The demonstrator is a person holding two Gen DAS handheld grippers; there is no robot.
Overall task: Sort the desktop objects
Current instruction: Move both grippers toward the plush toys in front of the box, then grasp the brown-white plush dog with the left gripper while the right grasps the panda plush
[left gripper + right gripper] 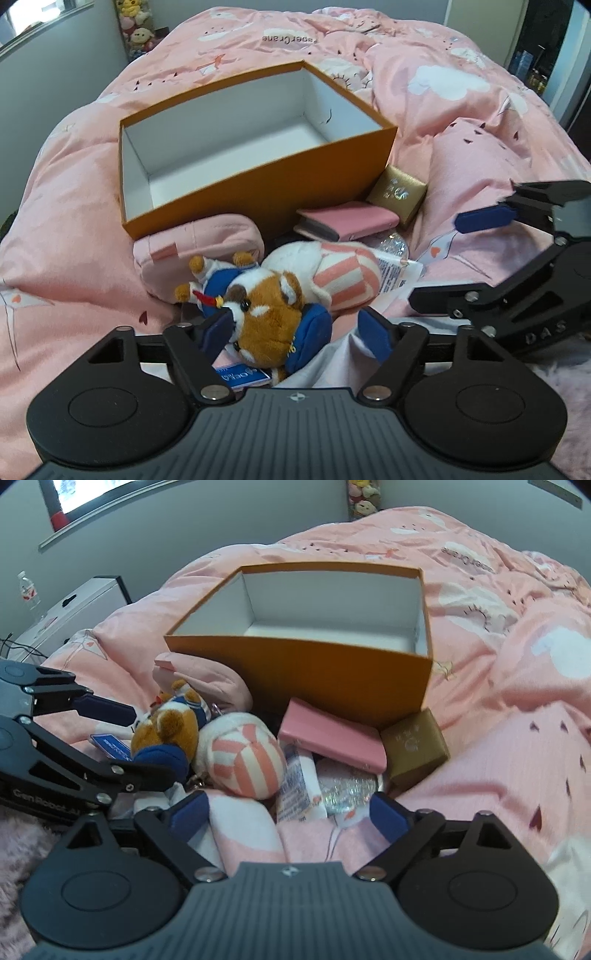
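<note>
We see an open orange box lying on a pink duvet on the bed, its white inside bare. At its 6 o'clock side the loose objects cluster: a brown-and-white plush animal in blue clothing, a pink-and-white striped plush touching it at 3 o'clock, a pink case leaning by the box wall, and a small gold box just beside the case at 2 o'clock. A blue card lies under the plush animal. A pink pouch sits at the plush animal's 11 o'clock, against the box.

The left tongs are spread wide, straddling the plush animal's head; the left blue pad looks to touch it, the right pad stands apart, so it is not clamped.

The right tongs are released, their pads spread over duvet folds, with nothing between them. A glittery disc lies just ahead at 1 o'clock.
</note>
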